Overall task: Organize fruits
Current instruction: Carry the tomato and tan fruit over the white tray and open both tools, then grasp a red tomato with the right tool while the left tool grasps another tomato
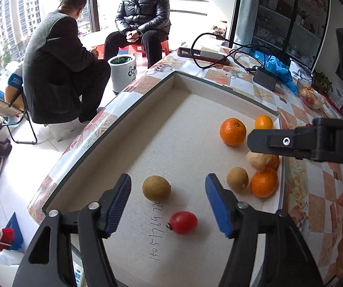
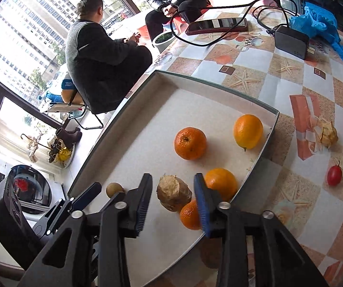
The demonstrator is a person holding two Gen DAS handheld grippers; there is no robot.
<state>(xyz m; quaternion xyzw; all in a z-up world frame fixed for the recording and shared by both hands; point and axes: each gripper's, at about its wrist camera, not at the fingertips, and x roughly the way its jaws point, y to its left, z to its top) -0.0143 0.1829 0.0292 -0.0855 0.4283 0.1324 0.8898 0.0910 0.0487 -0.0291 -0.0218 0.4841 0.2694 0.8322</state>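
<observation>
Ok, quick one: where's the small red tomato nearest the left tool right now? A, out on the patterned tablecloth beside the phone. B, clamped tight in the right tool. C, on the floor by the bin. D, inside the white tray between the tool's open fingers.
D: the left wrist view shows the tomato lying on the tray floor, in front of the open left tool, untouched.

A table (image 2: 255, 76) in a starfish-patterned cloth carries a shallow white tray (image 2: 219, 81), a phone (image 2: 216, 25), a black charger (image 2: 291, 41), 2 red tomatoes (image 2: 334, 175) and a papery husk (image 2: 328, 132).
</observation>
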